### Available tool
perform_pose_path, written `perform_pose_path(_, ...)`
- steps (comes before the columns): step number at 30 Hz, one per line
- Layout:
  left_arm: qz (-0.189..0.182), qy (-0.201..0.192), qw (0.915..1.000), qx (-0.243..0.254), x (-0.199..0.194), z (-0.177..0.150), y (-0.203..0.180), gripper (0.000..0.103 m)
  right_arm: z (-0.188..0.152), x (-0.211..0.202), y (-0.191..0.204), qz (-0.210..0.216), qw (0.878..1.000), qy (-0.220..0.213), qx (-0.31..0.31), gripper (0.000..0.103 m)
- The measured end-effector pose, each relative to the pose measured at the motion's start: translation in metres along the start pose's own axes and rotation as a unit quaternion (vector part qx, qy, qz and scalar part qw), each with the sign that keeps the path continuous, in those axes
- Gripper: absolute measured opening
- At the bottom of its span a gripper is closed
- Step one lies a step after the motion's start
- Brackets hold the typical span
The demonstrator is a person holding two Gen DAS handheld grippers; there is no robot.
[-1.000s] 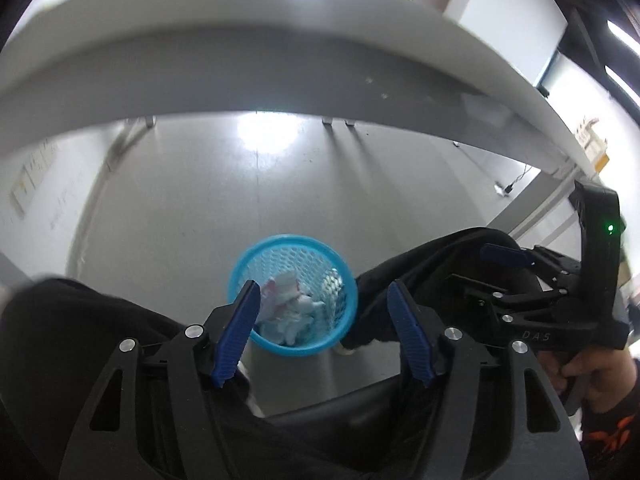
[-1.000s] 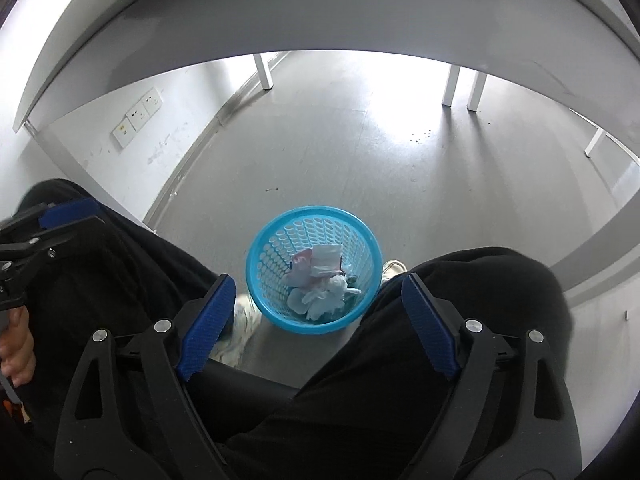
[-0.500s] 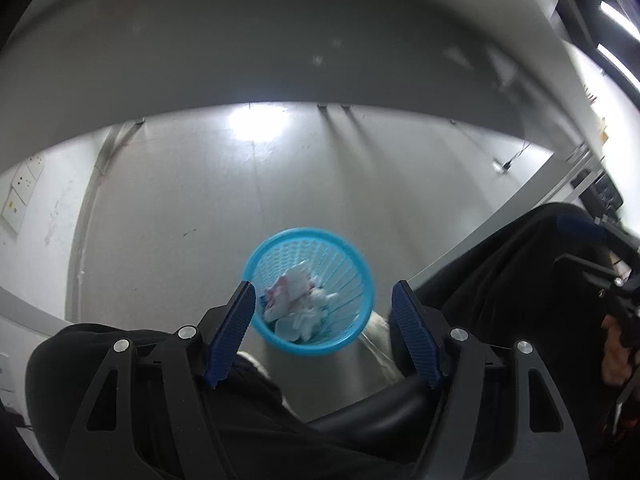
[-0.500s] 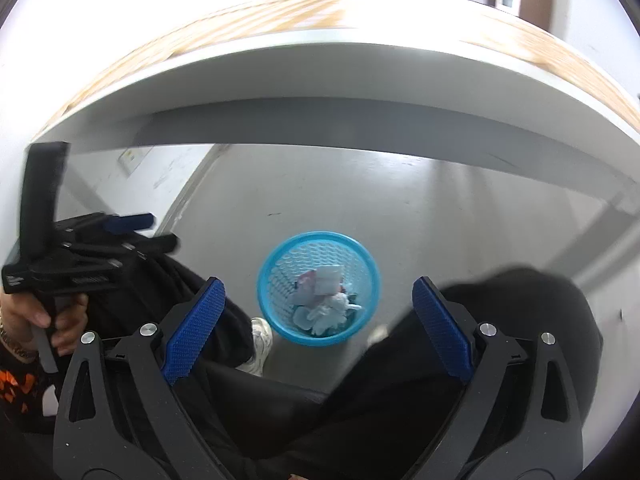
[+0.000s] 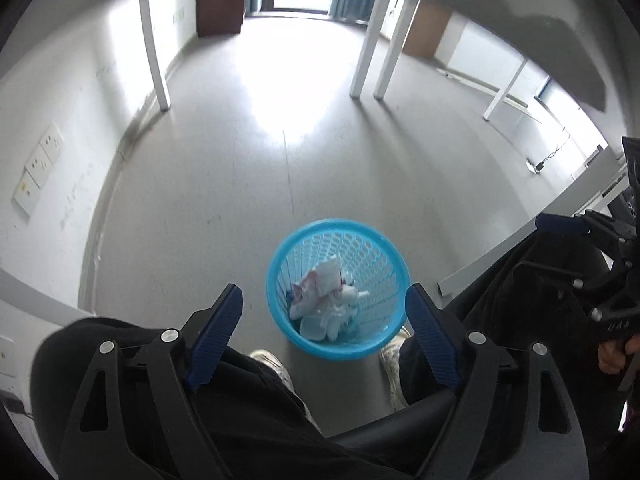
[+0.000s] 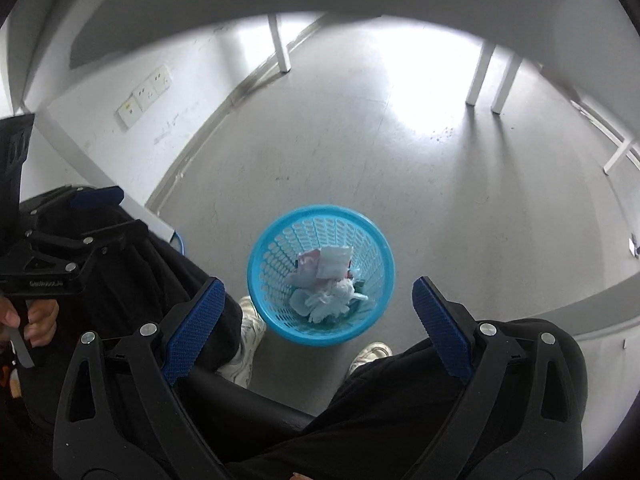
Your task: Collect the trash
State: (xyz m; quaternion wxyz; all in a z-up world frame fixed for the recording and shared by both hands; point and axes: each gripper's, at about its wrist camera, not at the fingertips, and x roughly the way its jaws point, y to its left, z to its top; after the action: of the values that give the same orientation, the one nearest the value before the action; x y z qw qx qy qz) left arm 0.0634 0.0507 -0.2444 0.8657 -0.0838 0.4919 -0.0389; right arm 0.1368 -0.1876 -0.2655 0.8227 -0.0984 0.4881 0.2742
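**Both grippers over the waste basket under the desk**

Smooth grey flooring (image 5: 248,184) is gleaming with window glare while we are looking down past white, square-section table legs (image 5: 154,48) and a wall with white socket plates (image 6: 146,94). On that floor we are seeing a round blue plastic basket (image 5: 384,248), its tapering wall pierced with a lattice of small holes, standing between two pale sneakers (image 6: 248,328) of the seated person, whose legs are draped in matte black trousers (image 6: 400,400). Inside the basket, crumpled trash (image 5: 324,300) is lying in a loose heap: white tissue wads, a flat whitish packet, a pinkish scrap. We are holding the left gripper (image 5: 324,332) above it with its ribbed blue pads (image 5: 218,334) spread wide; its jaws have just been opening further, with nothing between them. We are holding the right gripper (image 6: 320,326) likewise spread and empty, its jaws having just opened, its textured blue pads (image 6: 442,326) apart on either side of the basket as seen from above.
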Motion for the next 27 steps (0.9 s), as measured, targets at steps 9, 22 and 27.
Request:
perform_pose_path(9, -0.03, 0.033, 0.9983, -0.038, 0.032, -0.001, 0.004, 0.092, 0.003, 0.032, -0.008, 0.015, 0.999, 0.05, 0.006, 0.093)
perform_pose_path(22, -0.025, 0.113, 0.9906, -0.072, 0.085, 0.004, 0.007, 0.097, 0.003, 0.088, -0.031, 0.034, 0.991, 0.106, 0.072, 0.094)
perform_pose_path(27, -0.023, 0.115, 0.9909, -0.066, 0.088, 0.001, 0.007, 0.097, 0.002, 0.095, -0.03, 0.029, 0.991, 0.109, 0.07, 0.094)
